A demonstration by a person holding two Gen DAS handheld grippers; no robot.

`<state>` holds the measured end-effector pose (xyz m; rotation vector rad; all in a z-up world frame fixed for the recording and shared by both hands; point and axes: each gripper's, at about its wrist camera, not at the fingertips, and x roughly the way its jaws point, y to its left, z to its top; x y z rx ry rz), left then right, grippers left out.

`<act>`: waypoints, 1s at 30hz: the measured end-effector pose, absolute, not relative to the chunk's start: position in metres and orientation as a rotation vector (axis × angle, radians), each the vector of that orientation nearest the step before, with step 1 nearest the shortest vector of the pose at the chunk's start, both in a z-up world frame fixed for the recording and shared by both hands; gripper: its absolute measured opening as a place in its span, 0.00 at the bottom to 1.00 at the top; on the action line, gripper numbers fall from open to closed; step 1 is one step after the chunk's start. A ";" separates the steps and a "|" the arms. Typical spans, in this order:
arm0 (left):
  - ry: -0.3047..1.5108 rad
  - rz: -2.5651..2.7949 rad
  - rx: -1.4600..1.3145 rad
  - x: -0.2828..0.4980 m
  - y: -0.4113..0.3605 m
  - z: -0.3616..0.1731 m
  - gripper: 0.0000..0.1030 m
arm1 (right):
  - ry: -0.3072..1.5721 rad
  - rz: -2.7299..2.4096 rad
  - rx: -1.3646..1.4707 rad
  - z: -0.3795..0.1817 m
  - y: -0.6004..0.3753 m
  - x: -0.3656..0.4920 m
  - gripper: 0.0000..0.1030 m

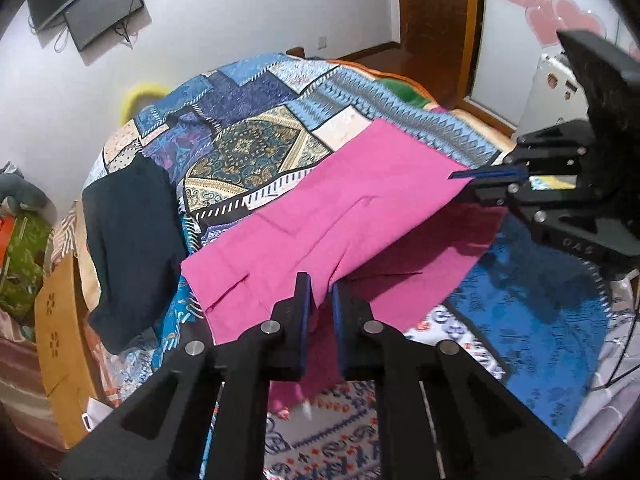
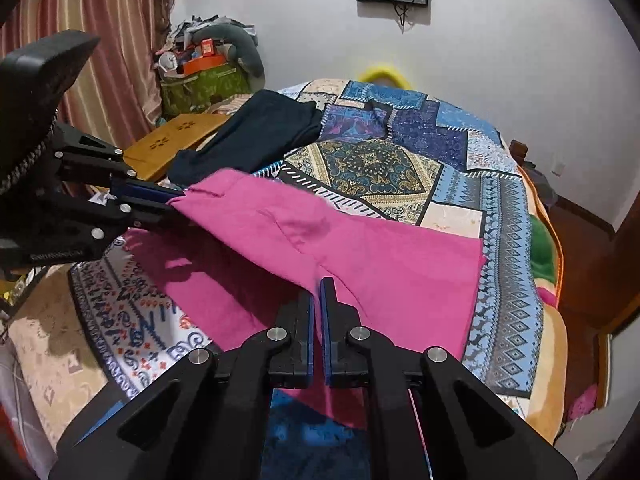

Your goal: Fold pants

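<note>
So the pink pants are spread across the patchwork bedspread on the bed, and we've got the near edge pinched up off it at two spots. Our left hand-held gripper is clamped on the fabric near one corner, and the right hand-held gripper is closed tight on the same edge further along. That edge hangs raised between the two with a shadow underneath, while the far part of the pants lies flat on the bedspread.

Looks to us like we're at the start of a fold: edge grabbed, not carried over yet. Next move probably means taking both grips up and across toward the far side together, keeping the edge taut so it lands square. There's a dark garment lying just past the pants, so we'd want to stay clear of that.
</note>
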<state>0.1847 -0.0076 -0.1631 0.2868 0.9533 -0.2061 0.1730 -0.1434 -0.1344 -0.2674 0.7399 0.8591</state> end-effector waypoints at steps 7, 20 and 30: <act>0.984 -0.239 0.240 0.170 -0.010 -0.172 0.10 | 0.757 0.862 -0.269 -0.139 -0.152 0.159 0.02; 1.039 -0.240 0.184 0.153 -0.007 -0.194 0.23 | 0.899 0.856 -0.243 -0.178 -0.155 0.147 0.04; 1.007 -0.221 0.062 0.141 0.014 -0.167 0.38 | 0.902 0.859 -0.159 -0.152 -0.174 0.136 0.17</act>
